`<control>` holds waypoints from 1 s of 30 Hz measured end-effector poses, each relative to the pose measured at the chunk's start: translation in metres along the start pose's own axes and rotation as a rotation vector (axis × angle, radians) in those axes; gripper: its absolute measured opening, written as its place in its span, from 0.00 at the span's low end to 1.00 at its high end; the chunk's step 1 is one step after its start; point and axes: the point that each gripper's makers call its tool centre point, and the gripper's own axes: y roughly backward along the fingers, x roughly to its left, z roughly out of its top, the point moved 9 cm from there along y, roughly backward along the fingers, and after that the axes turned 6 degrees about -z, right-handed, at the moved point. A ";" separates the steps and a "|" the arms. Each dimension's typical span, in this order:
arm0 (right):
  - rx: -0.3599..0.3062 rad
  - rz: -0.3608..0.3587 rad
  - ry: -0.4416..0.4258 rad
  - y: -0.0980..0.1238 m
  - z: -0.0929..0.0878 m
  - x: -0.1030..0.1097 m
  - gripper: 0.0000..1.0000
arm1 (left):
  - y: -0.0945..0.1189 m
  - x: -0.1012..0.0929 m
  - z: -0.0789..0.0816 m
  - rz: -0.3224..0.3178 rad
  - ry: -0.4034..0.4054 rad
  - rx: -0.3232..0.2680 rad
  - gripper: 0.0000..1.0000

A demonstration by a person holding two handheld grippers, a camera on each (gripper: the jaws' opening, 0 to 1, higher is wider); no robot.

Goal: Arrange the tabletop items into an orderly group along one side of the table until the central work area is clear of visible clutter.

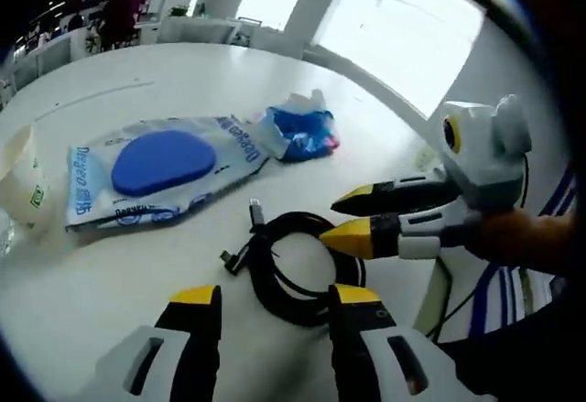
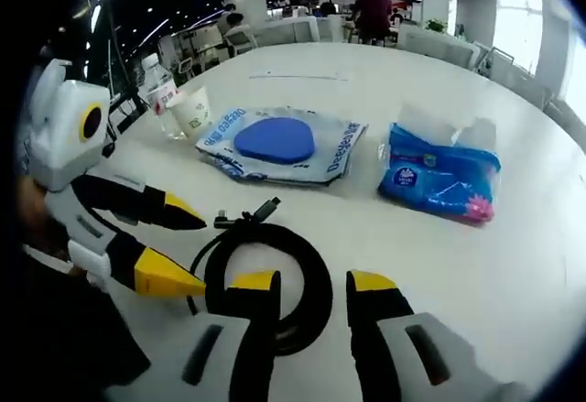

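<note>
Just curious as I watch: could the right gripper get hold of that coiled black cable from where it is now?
Probably yes. The coiled black cable lies just ahead of the right gripper, whose fingers stand open, with nothing between them. The left gripper hovers close beside the coil.

Both tongs low and parted, facing each other

The left tongs (image 1: pixel 275 299) hold their yellow-tipped jaws apart with nothing between them. The right tongs (image 2: pixel 313 285) are parted too. Each reaches into the other's view from the side, jaws spread, with a hand (image 1: pixel 526 237) gripping the right one's body.
</note>
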 end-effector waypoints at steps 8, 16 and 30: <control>0.022 -0.009 -0.020 -0.002 -0.008 0.000 0.10 | -0.010 0.002 0.000 0.019 0.001 0.034 0.27; 0.031 -0.028 -0.018 -0.002 -0.007 0.000 0.05 | -0.016 -0.004 0.004 0.046 -0.025 0.043 0.16; -0.010 -0.062 -0.050 0.000 0.003 -0.015 0.04 | -0.019 -0.006 0.022 0.011 0.013 0.007 0.08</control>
